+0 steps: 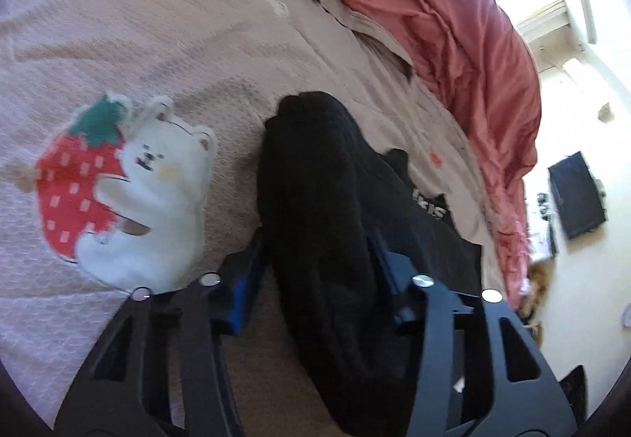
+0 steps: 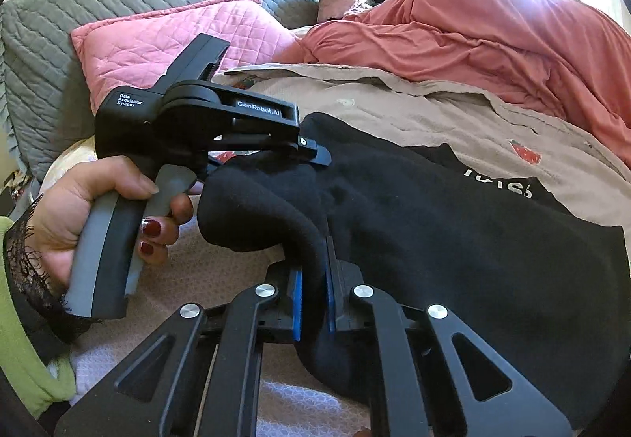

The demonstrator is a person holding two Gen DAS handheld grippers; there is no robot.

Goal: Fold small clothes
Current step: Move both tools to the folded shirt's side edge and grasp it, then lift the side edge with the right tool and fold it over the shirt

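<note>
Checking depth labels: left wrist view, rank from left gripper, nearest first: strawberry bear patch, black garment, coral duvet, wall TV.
1. black garment, between the fingers.
2. strawberry bear patch, just left.
3. coral duvet, beyond, upper right.
4. wall TV, across the room, far right.

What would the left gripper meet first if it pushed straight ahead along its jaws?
The black garment bunched between its jaws; the left gripper already straddles it. Beyond looks like the beige bedspread, though depth is unclear.

Bedding and wall fixtures around the bed

A coral duvet lay bunched beside a pink pillow; a strawberry-bear print marked the beige cover.
</note>
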